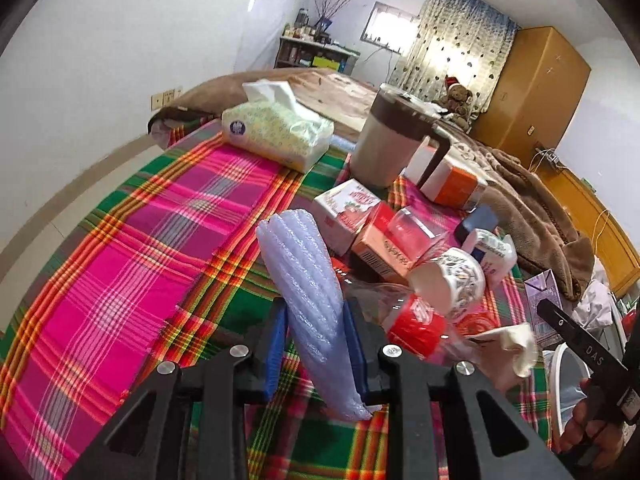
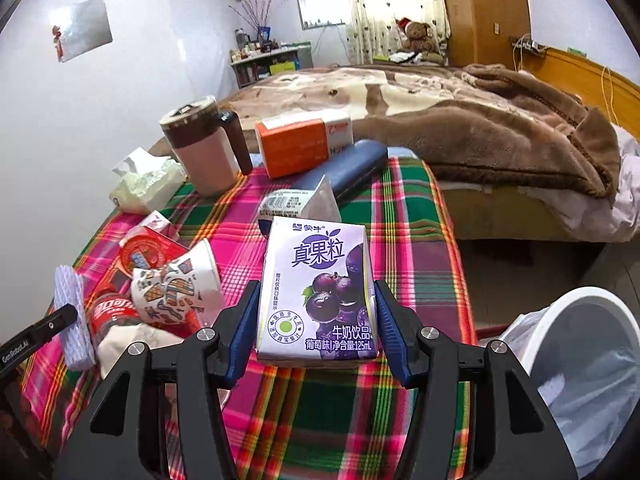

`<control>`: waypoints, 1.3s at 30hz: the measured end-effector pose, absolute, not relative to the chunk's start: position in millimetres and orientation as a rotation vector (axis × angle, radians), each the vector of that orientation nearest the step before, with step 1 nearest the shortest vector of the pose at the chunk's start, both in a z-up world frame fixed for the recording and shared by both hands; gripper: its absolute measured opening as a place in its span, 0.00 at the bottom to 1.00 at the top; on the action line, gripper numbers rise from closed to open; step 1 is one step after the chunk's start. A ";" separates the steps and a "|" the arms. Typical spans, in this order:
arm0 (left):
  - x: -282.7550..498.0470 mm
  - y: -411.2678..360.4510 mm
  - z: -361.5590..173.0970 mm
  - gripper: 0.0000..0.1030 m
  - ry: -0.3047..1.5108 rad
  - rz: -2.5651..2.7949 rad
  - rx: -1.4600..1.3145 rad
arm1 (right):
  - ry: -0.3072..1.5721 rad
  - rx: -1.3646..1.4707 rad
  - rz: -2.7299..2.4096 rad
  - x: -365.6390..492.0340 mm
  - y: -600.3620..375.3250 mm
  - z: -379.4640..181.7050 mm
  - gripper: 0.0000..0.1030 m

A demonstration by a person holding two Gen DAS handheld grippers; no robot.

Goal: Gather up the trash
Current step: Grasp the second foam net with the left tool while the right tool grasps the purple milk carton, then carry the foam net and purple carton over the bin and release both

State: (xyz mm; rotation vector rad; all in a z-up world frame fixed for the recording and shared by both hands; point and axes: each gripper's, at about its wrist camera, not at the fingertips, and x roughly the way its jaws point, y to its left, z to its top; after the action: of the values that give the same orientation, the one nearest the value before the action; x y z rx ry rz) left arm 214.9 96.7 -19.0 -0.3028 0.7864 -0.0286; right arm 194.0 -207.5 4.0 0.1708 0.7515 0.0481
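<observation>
Right claw (image 2: 316,320) grips carton (image 2: 318,292); bin (image 2: 592,304) beside table edge.

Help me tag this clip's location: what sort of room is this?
Most likely a bedroom at home: a bed with a brown blanket, a teddy bear by the curtained window, and a wooden wardrobe.

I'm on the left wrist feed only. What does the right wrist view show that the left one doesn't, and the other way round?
Only the right wrist view shows the right gripper shut on the purple grape milk carton, the open mouth of the lined white trash bin, and the blue case.

Only the left wrist view shows the left gripper shut on the white foam sleeve, seen close up.

Both show the crushed paper cup, the red-labelled bottle, the brown mug, the tissue pack and the orange box.
</observation>
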 end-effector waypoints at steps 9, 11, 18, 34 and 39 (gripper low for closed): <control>182.0 62.5 17.4 0.28 0.702 -0.094 -0.210 | 0.690 0.185 0.036 163.3 -223.9 22.2 0.54; 174.9 51.5 25.3 0.28 0.684 -0.117 -0.191 | 0.680 0.184 0.031 156.1 -227.3 25.9 0.55; 158.2 16.3 39.3 0.28 0.657 -0.215 -0.161 | 0.643 0.172 -0.015 127.7 -244.2 35.3 0.55; 132.1 -116.3 43.9 0.28 0.650 -0.453 0.010 | 0.627 0.189 -0.195 77.9 -315.9 31.6 0.55; 125.4 -158.9 41.8 0.28 0.653 -0.512 0.055 | 0.638 0.202 -0.252 69.9 -339.5 25.2 0.55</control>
State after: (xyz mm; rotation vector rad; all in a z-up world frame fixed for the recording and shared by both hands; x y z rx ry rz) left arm 125.4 -158.9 41.8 0.0547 0.6532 -0.5116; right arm 69.9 -339.5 25.2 0.2024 0.6376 -0.2524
